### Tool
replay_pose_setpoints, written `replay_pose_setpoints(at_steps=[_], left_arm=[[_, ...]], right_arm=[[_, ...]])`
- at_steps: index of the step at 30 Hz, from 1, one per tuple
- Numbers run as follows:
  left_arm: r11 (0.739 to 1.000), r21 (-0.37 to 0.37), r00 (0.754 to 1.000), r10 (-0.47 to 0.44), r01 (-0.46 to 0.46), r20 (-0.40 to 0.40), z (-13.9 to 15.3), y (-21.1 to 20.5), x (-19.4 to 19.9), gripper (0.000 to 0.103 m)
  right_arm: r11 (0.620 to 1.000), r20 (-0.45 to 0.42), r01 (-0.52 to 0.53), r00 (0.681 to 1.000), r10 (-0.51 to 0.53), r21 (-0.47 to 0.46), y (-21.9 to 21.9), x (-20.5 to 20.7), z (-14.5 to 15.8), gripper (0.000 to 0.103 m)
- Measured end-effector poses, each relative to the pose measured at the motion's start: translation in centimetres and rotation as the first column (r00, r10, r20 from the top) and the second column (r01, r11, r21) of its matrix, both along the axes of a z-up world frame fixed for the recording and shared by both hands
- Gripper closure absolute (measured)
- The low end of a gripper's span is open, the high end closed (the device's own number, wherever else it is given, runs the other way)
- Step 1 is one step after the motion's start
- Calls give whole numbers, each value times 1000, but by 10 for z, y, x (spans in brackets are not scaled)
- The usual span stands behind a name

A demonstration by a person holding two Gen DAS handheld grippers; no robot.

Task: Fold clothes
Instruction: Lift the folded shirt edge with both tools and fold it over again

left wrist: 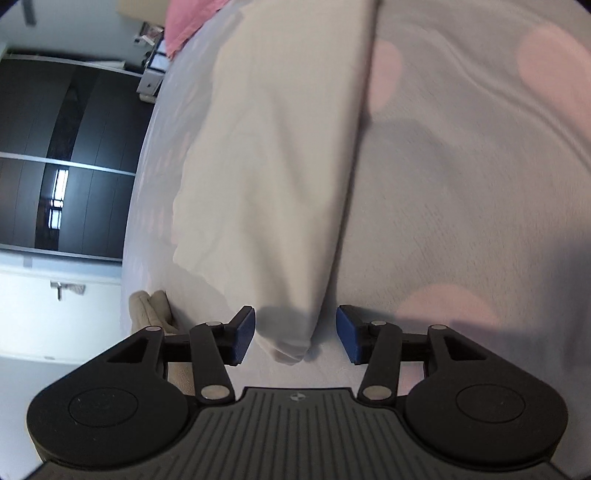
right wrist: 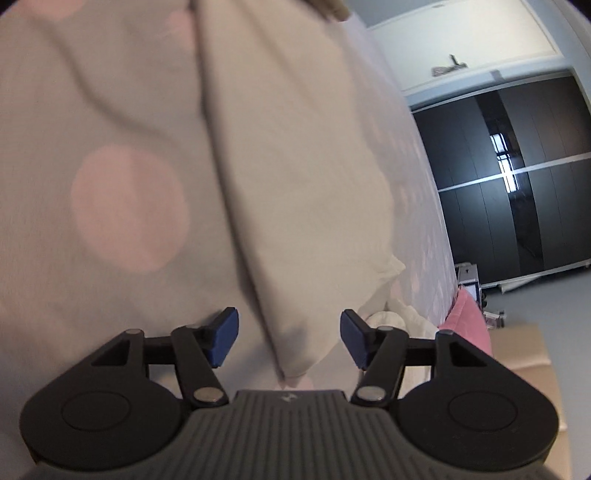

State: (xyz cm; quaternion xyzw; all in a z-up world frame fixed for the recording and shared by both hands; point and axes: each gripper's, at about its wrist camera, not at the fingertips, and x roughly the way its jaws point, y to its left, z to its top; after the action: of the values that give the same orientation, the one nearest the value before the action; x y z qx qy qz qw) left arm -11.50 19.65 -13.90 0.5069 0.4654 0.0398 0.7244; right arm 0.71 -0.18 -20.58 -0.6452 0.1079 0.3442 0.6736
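dotted bedsheet [left wrist: 461, 184] bears cream garment [left wrist: 273, 166], lengthwise ahead.

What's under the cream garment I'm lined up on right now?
The cream garment lies on a pale bedsheet with pink dots. Both the left gripper and right gripper are open at its corners. Anything between its folded layers is hidden.

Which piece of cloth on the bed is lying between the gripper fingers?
The cream folded garment; the pink cloth lies far off at the bed's edge.

Bedroom: bed [left wrist: 461, 206], dark wardrobe [left wrist: 55, 147]
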Motion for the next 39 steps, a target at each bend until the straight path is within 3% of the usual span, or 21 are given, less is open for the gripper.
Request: replay_pose_setpoints(at_steps=[7, 11, 14, 16, 20, 21, 24, 31, 35, 39], left_arm=[[997, 74, 999, -27, 25, 25, -17, 4, 11, 56], [973, 206, 993, -112, 103, 30, -35, 3, 7, 56], [959, 254, 991, -134, 123, 23, -43, 2, 6, 62], [950, 282, 989, -148, 137, 17, -48, -1, 4, 69], [923, 347, 982, -187, 169, 20, -53, -5, -1, 80], [925, 345, 984, -178, 158, 25, -50, -5, 0, 88], [951, 293, 991, -122, 101, 54, -33, -3, 6, 97], [966, 243, 990, -114, 92, 79, 18, -9, 6, 100], [990, 106, 995, -93, 87, 46, 60, -15, -9, 100], [995, -22, 995, -95, 95, -26, 93, -23, -33, 100]], right_arm=[[999, 113, -8, 993, 12, -35, 3, 15, -15, 41], [999, 145, -6, 989, 11, -36, 1, 22, -18, 43], [999, 169, -14, 985, 22, -51, -1, 21, -24, 57], [997, 179, -29, 983, 41, -68, -2, 18, -27, 74], [997, 202, -31, 978, 45, -69, -4, 16, -22, 91], [998, 209, -26, 977, 38, -61, -2, 17, -19, 95], [999, 224, -12, 974, 20, -38, 1, 17, -7, 99], [1000, 201, -10, 979, 11, -4, -7, 13, 46, 101], [997, 120, -53, 991, 58, -49, -25, -4, 83, 101], [991, 31, -98, 994, 101, -92, -43, -22, 118, 101]])
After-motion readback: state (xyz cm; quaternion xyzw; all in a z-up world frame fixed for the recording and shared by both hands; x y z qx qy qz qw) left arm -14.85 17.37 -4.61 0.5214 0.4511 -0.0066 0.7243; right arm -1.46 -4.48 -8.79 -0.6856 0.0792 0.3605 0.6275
